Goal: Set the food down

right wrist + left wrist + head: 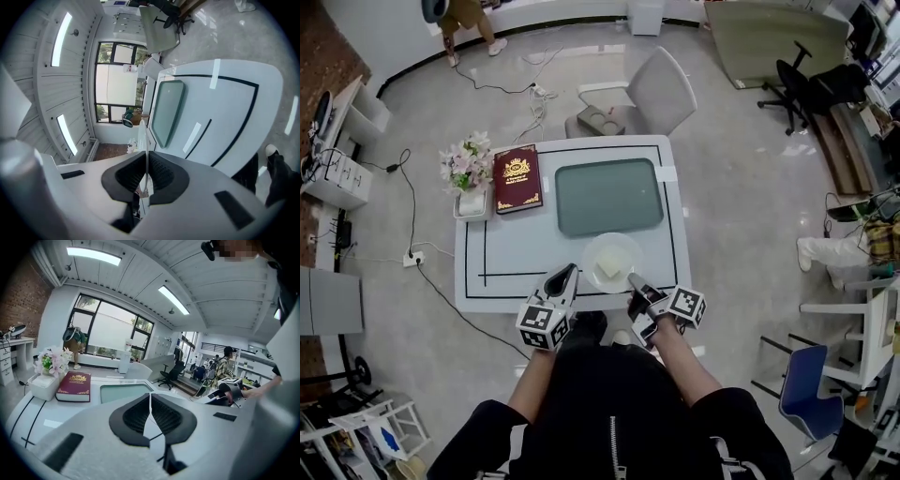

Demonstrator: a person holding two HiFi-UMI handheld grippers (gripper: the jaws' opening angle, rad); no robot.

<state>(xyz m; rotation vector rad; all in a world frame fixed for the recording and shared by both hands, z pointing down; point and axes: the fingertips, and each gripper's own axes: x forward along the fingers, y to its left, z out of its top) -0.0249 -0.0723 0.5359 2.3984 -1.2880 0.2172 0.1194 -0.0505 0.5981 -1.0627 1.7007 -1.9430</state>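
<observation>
A white plate [605, 246] with a pale square piece of food [609, 267] is over the near part of the white table [516, 248]. My right gripper [633, 279] is shut on the plate's near right rim. In the right gripper view the plate [144, 136] runs edge-on as a thin white line between the pads of the right gripper [146, 176]. My left gripper [570, 272] is just left of the plate. In its own view the left gripper [150, 411] is shut with nothing between the pads. I cannot tell whether the plate rests on the table.
A grey-green mat [609, 195] lies at the table's middle. A dark red book [517, 178] and a box of flowers [469, 167] are at the far left. A grey chair [647, 94] stands behind the table. Cables cross the floor at left.
</observation>
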